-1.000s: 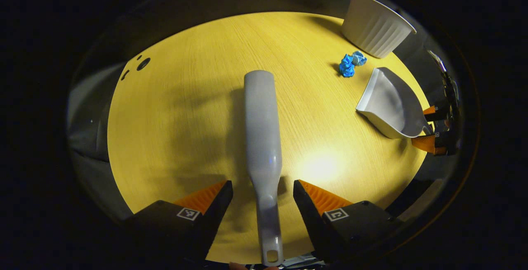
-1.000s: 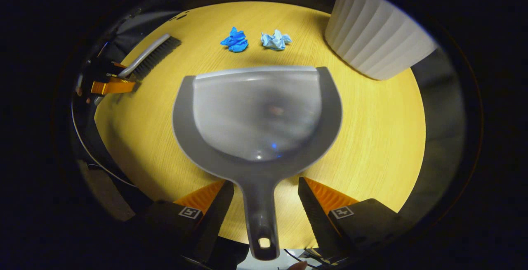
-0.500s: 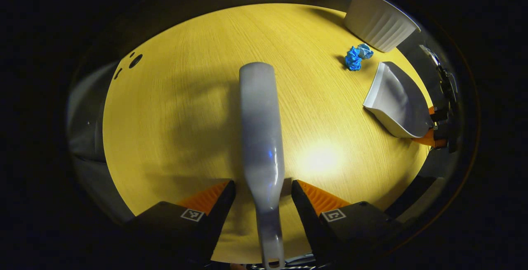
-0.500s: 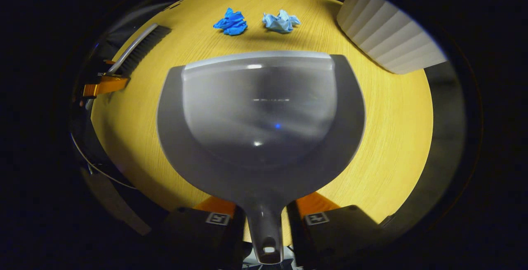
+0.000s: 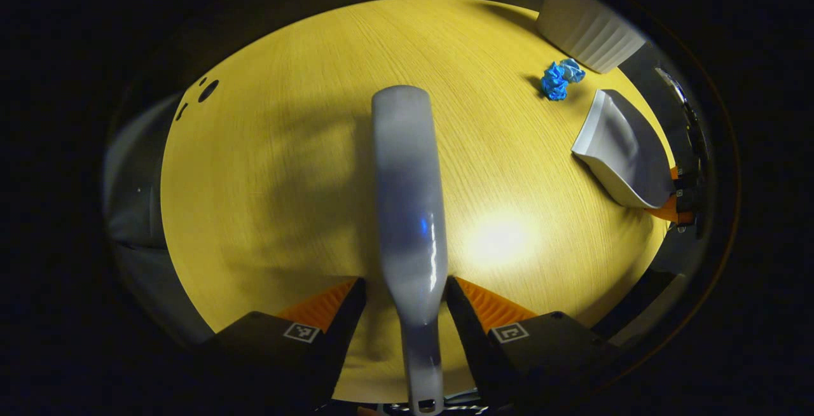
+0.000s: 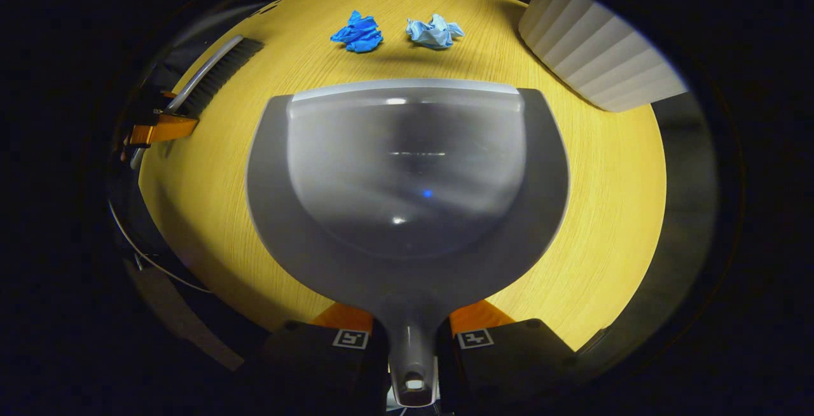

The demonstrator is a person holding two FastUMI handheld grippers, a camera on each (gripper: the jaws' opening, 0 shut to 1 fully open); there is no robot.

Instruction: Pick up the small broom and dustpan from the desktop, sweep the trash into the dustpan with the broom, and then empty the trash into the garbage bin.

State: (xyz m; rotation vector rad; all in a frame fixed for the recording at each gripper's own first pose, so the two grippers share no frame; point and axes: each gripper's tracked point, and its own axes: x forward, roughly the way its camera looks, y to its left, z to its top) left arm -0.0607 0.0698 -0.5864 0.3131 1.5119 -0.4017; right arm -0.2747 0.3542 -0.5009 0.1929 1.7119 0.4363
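Yellow wood-grain bench (image 5: 286, 168) carries everything. White ribbed garbage bin (image 6: 598, 53) stands at the far right edge, past the trash.

Dustpan (image 6: 407, 174) is next in size: mouth points forward at the trash, handle runs straight back between the right gripper (image 6: 412, 339) jaws, which look closed on the handle neck. A second ago those jaws stood wide on either side of it; now the pan sits closer and bigger in the right gripper view.

Broom (image 5: 407, 200) lies long axis dead ahead of the left gripper (image 5: 405, 305), handle toward the camera. Jaws are narrow, flanking the handle neck, touching or nearly so; I can't tell if they clamp. They've crept in since a second ago.

Trash: dark blue wad (image 6: 357, 31) and light blue wad (image 6: 435, 30), side by side just beyond the pan's lip, bin-side of the bench. Right gripper is the nearer one; broom must swing across from the left.
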